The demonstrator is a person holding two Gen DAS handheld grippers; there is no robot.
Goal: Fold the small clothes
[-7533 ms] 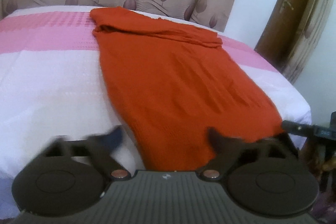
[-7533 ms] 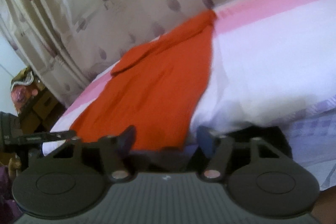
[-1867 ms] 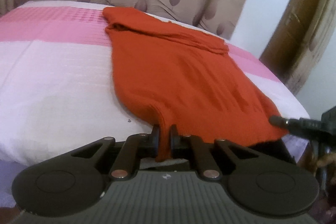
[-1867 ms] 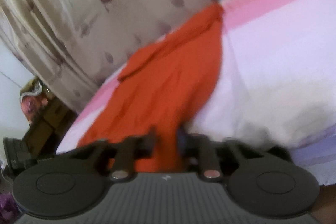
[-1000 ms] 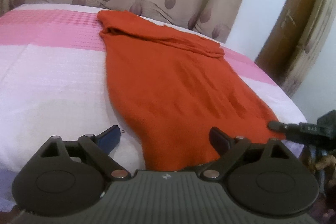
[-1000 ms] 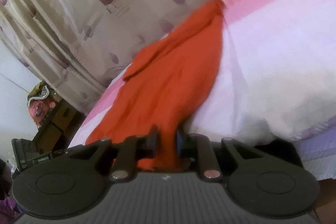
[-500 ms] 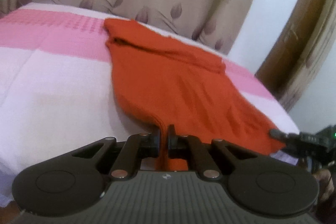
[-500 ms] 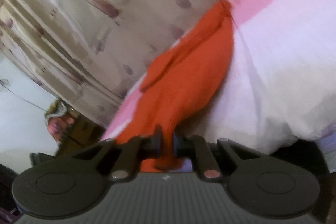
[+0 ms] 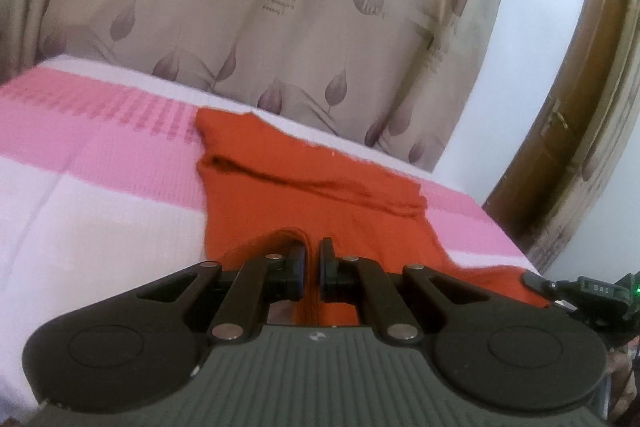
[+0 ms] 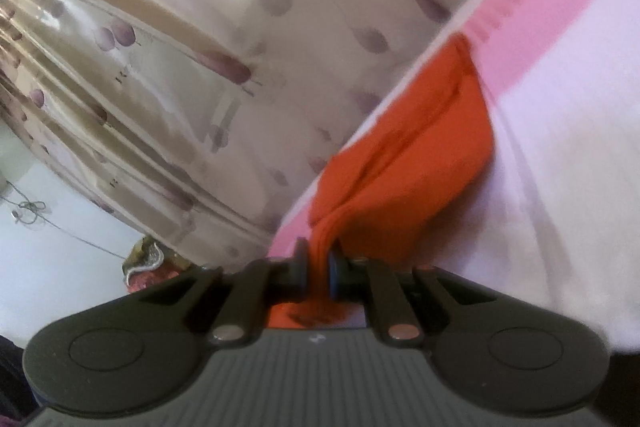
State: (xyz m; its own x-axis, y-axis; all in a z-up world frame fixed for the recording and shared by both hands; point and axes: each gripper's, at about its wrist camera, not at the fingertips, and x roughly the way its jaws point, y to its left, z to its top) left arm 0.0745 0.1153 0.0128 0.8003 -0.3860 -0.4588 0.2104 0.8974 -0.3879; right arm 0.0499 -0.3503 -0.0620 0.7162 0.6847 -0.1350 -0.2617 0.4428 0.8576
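Note:
An orange knit garment (image 9: 320, 195) lies lengthwise on a bed with a pink and white cover (image 9: 100, 195). My left gripper (image 9: 312, 259) is shut on the garment's near hem corner, and the cloth rises in a hump between the jaws. In the right wrist view the same orange garment (image 10: 420, 155) runs away from me, and my right gripper (image 10: 319, 261) is shut on its other near corner, with a bunch of cloth hanging below the pads. The right gripper's tip (image 9: 536, 281) shows at the lower right of the left wrist view.
A beige curtain with leaf prints (image 9: 280, 11) hangs behind the bed. A brown wooden door (image 9: 568, 131) stands at the right, beside a white wall. In the right wrist view a colourful bundle (image 10: 148, 267) sits low at the left, beyond the bed edge (image 10: 560, 267).
A second ago the left jaws stood wide over the hem; they have since shut on it. Both grippers have lifted the near hem and moved towards the far end of the garment.

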